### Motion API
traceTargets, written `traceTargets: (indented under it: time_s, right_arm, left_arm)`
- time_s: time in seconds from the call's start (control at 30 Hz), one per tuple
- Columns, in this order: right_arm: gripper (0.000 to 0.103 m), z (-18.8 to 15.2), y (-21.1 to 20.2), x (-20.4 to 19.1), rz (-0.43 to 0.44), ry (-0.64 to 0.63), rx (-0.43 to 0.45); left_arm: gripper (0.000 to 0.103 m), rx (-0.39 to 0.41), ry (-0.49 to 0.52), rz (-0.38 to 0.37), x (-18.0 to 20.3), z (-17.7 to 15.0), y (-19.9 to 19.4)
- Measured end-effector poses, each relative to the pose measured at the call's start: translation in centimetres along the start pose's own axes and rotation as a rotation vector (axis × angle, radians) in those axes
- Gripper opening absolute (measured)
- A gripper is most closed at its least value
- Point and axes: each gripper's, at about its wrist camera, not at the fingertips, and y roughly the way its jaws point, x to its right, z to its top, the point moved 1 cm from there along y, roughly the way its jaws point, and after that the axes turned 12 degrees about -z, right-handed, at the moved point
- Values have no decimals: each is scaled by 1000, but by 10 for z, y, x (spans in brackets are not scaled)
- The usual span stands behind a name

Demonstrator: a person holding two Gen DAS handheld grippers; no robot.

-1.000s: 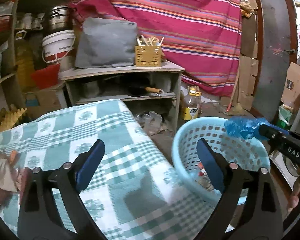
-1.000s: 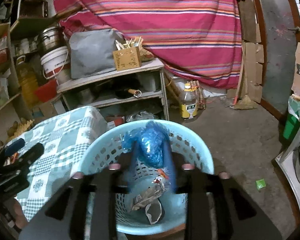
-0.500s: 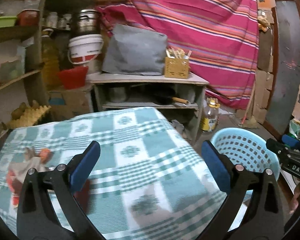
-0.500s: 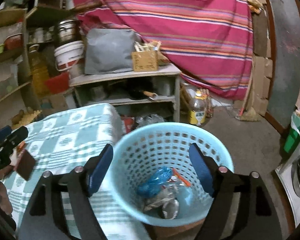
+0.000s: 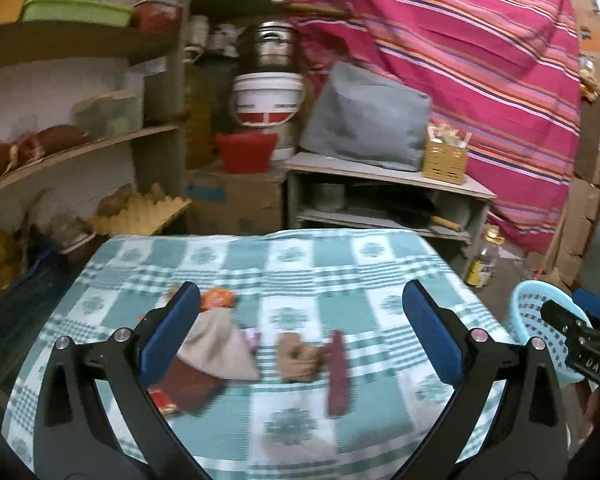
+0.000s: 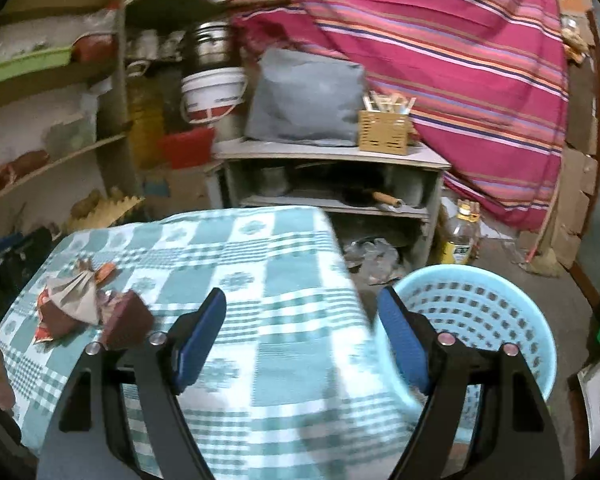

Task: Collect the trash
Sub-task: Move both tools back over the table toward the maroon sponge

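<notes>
My left gripper [image 5: 300,324] hangs released over the table [image 5: 340,264], jaws spread wide with nothing between them. Below it lies the trash: a beige paper wrapper [image 5: 220,350], a crumpled brown piece [image 5: 298,358] and a dark red strip [image 5: 337,372], all smeared by blur; my left finger [image 5: 168,332] covers part of the pile. My right gripper [image 6: 302,340] is likewise released and empty, straddling the table edge beside the blue basket [image 6: 496,284], whose bottom its finger [image 6: 404,344] hides.
</notes>
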Motion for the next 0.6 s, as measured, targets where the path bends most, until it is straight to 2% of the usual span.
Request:
traceTargets:
  time_s: [0.17, 0.4, 0.5, 0.6]
  right_arm:
    - [77, -2, 1, -34, 11, -40, -5]
    - [77, -7, 6, -62, 11, -67, -27]
    - [84, -9, 8, -75, 12, -79, -28]
    - [84, -11, 10, -85, 15, -97, -29]
  left_arm:
    - [98, -11, 26, 56, -30, -3, -4]
    - [98, -27, 27, 82, -65, -10, -10]
    - [98, -35, 25, 98, -81, -14, -11]
    - [98, -47, 21, 120, -99, -18, -12]
